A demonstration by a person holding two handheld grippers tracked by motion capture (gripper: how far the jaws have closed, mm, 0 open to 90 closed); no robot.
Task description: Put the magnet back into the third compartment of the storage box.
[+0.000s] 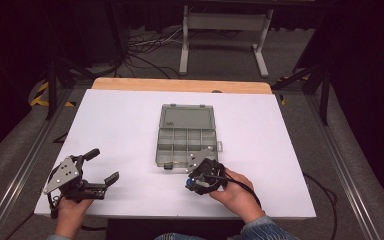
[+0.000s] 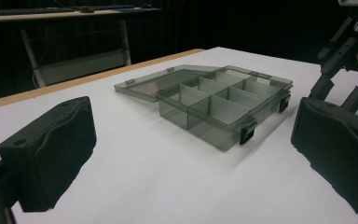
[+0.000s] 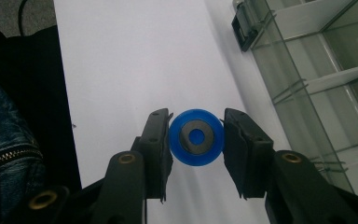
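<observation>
A smoky clear compartment box (image 1: 186, 142) lies open mid-table, its lid (image 1: 187, 117) flat on the far side; its compartments (image 2: 214, 100) look empty. My right gripper (image 1: 194, 181) hovers just in front of the box's near right corner, and its own view shows the gripper (image 3: 196, 140) shut on a small blue disc (image 3: 186, 156) with a grey ring at its centre, above the white tabletop. The box's near wall and black latch (image 3: 244, 23) lie beside it. My left gripper (image 1: 105, 165) rests at the near left, open, its pads (image 2: 51, 149) wide apart and aimed toward the box.
The white tabletop (image 1: 130, 120) has free room left and right of the box. A wooden strip (image 1: 180, 85) borders the far edge. Beyond it stand a white table frame (image 1: 225, 30) and floor cables (image 1: 150, 45). The other gripper (image 2: 345, 51) appears far right.
</observation>
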